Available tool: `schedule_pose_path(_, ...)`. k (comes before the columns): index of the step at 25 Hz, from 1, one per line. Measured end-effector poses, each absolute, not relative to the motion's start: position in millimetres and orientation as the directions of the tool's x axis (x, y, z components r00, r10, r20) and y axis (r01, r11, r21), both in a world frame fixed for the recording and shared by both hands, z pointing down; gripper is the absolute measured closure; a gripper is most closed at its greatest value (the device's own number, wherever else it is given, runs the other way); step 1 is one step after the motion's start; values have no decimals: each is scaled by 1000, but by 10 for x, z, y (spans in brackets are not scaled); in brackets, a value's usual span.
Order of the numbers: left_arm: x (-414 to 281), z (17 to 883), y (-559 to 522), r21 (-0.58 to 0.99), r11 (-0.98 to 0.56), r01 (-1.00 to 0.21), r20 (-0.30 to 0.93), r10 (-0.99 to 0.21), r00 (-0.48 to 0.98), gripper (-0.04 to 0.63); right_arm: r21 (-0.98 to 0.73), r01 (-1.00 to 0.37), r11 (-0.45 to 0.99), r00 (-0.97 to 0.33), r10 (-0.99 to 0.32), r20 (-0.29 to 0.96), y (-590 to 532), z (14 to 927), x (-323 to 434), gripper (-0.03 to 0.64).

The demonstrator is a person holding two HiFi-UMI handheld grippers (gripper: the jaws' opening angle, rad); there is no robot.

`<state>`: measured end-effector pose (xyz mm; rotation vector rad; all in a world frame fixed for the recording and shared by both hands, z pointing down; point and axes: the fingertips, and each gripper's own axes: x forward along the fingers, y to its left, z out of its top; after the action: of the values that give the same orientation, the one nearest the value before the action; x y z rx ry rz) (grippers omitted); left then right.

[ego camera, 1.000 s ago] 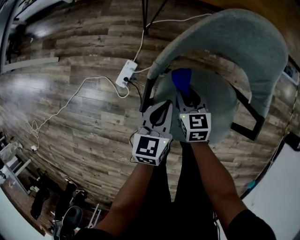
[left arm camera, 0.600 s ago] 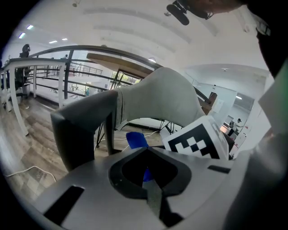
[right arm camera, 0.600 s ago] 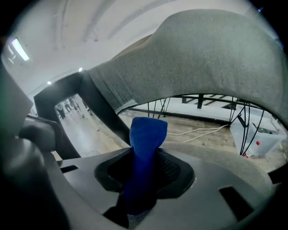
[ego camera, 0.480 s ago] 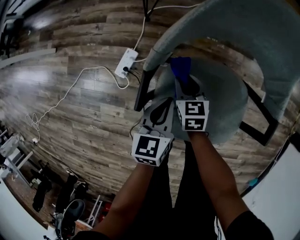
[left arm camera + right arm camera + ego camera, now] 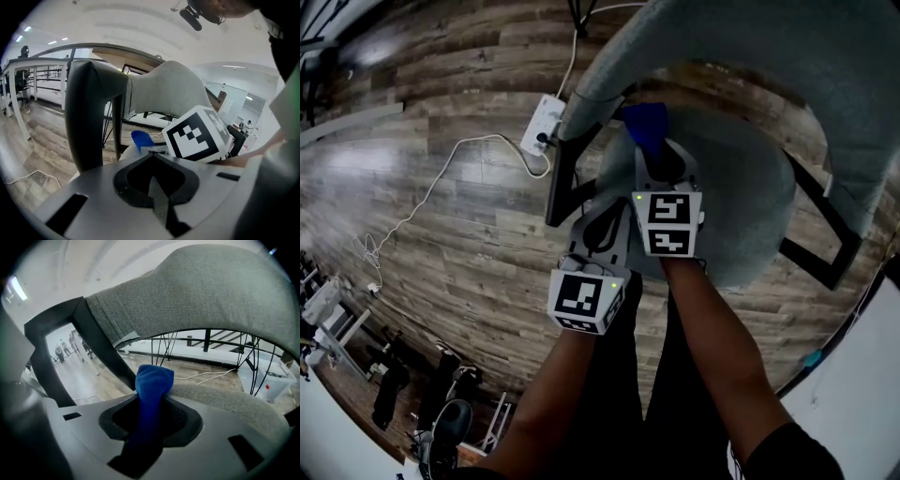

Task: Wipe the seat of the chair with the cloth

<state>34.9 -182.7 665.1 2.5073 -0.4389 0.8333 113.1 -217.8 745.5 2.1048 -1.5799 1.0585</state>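
Note:
A grey upholstered chair with a round seat [image 5: 741, 206] and a curved backrest [image 5: 750, 47] stands on the wood floor. My right gripper [image 5: 659, 161] is shut on a blue cloth [image 5: 646, 127], whose bunched end sticks out over the seat's left part; in the right gripper view the blue cloth [image 5: 152, 390] rises between the jaws, with the seat [image 5: 225, 399] just beyond and the backrest [image 5: 201, 296] above. My left gripper [image 5: 609, 230] hangs by the seat's front-left edge, jaws shut and empty. The left gripper view shows the cloth [image 5: 142, 139] and the chair's black armrest post [image 5: 86, 122].
A white power strip [image 5: 542, 124] with white cables [image 5: 441, 183] lies on the floor left of the chair. The black chair frame [image 5: 820, 239] runs along the right side. A white surface [image 5: 862, 375] lies at the lower right. Dark equipment [image 5: 431, 403] sits at the lower left.
Both grippers and the cloth have shifted left and a little up in the head view, and the chair now fills more of the upper right. The right gripper keeps its hold on the cloth.

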Motion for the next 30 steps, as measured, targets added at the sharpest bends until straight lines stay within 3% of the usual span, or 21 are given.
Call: schedule_pose_path(30,1025,6642,-1407,344,-884,-318,636,-30,771,594,-60,-790,-610,359,-540,762,-956,7530,2337,486)
